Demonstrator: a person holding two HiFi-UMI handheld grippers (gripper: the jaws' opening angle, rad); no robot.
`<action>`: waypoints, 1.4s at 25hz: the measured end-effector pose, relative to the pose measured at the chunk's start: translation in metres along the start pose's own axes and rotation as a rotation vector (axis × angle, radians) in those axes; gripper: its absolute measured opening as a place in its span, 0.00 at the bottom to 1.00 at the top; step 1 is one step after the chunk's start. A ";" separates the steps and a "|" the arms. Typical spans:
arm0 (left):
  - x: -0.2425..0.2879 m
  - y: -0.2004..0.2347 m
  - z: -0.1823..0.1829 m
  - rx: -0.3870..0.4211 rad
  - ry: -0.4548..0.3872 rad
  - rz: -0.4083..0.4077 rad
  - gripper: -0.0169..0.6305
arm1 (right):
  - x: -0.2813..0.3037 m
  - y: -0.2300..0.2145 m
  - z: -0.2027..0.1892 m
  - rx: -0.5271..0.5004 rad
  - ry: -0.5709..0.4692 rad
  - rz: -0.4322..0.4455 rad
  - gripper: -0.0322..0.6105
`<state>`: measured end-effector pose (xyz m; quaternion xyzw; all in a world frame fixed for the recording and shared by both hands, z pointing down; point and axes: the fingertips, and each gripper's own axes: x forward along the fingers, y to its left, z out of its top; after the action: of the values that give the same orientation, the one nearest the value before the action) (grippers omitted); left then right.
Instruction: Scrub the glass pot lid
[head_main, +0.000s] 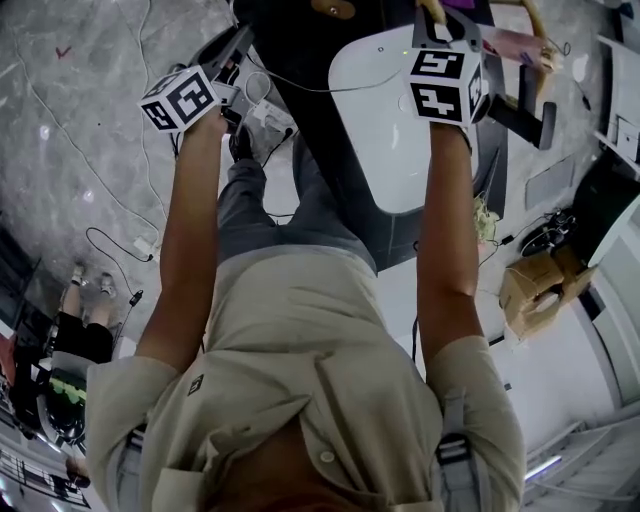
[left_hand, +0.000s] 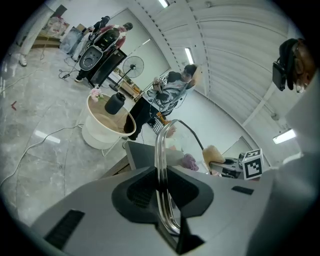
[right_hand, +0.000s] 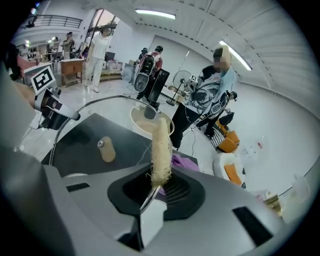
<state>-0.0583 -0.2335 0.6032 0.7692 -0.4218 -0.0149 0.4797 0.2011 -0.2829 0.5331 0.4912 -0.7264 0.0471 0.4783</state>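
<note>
1. Glass pot lid (left_hand: 161, 150): held up on edge, clear of the counter. Its steel rim passes between the jaws of the left tool. The left gripper view shows it edge-on, as a bright band that rises and curves over. In the right gripper view the rim draws a wide arc at the left, and the dark counter shows through the glass.
2. Left tool (left_hand: 162, 187): jaws drawn in narrow, with the pads pressing the lid's rim from both sides. Its marker cube (head_main: 180, 100) sits at the end of the person's left arm.
3. Right tool (right_hand: 159, 186): jaws closed on the base of a loofah scrubber (right_hand: 161, 145), which is pale and fibrous and stands straight out from the pads. Its marker cube (head_main: 445, 85) sits at the end of the right arm.
4. Scrubber and lid: the scrubber's tip lies near the right end of the rim's arc. Whether the two touch cannot be told.
5. Counter (right_hand: 82, 132): dark, below both tools. A white rounded panel (head_main: 385, 140) lies on it, and a purple cloth (right_hand: 182, 161) sits at its far edge, just beside the scrubber.
6. Tan knob-like piece (right_hand: 106, 149): it has a small metal fitting and is seen within the lid's arc.
7. Pale round tub (left_hand: 100, 132): stands on the grey floor beyond the counter. Several people stand in the background.
</note>
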 end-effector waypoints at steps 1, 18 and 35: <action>0.000 0.000 0.000 0.001 -0.002 0.003 0.14 | 0.000 0.000 0.000 -0.005 0.000 0.000 0.13; -0.002 0.001 0.002 -0.037 -0.025 -0.008 0.14 | 0.021 0.164 0.033 -0.129 -0.006 0.322 0.13; -0.003 0.006 -0.003 -0.061 -0.038 -0.002 0.14 | -0.003 0.261 0.046 -0.173 -0.028 0.604 0.13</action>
<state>-0.0626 -0.2309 0.6084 0.7542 -0.4296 -0.0427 0.4949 -0.0268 -0.1719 0.6113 0.2111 -0.8473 0.1183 0.4728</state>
